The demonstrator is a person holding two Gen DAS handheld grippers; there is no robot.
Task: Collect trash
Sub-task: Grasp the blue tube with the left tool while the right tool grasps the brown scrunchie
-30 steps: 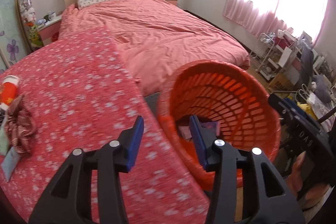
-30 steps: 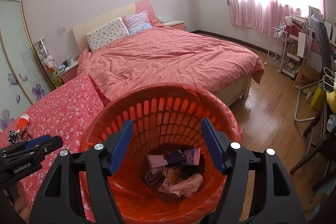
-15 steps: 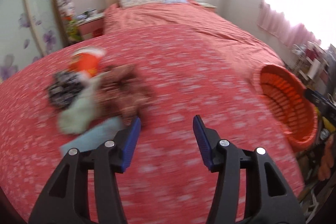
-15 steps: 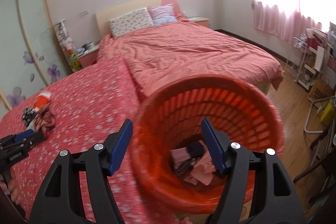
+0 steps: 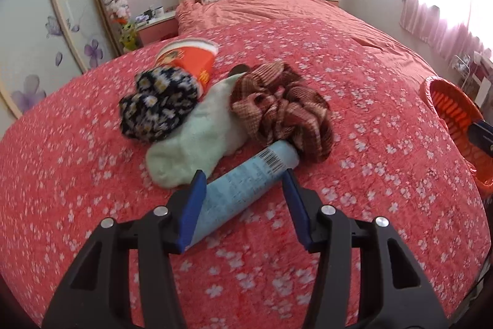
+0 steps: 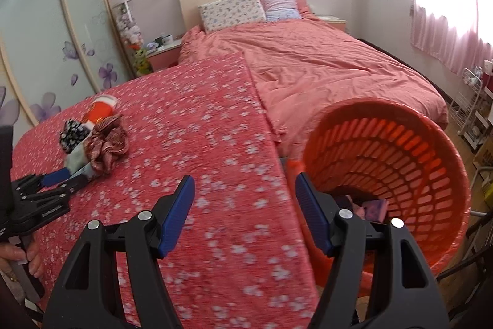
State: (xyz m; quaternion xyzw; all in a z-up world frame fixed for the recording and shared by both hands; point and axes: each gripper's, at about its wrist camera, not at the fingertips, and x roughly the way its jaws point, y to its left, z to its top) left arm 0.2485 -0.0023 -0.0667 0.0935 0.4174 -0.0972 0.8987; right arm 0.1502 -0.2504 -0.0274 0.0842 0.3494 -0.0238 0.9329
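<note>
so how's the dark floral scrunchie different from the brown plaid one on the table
The dark floral scrunchie is navy with small white daisies; the brown plaid scrunchie is striped in brown, maroon and cream. The floral one looks smaller and more bunched; the plaid one spreads wider. The floral one lies against the red paper cup; the plaid one lies over the cap end of the blue tube. Both are ruffled fabric and touch the mint sock.

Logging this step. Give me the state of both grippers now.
Left gripper: open, straddling the blue tube, not clamped.
Right gripper: open, empty, beside the orange basket.
</note>
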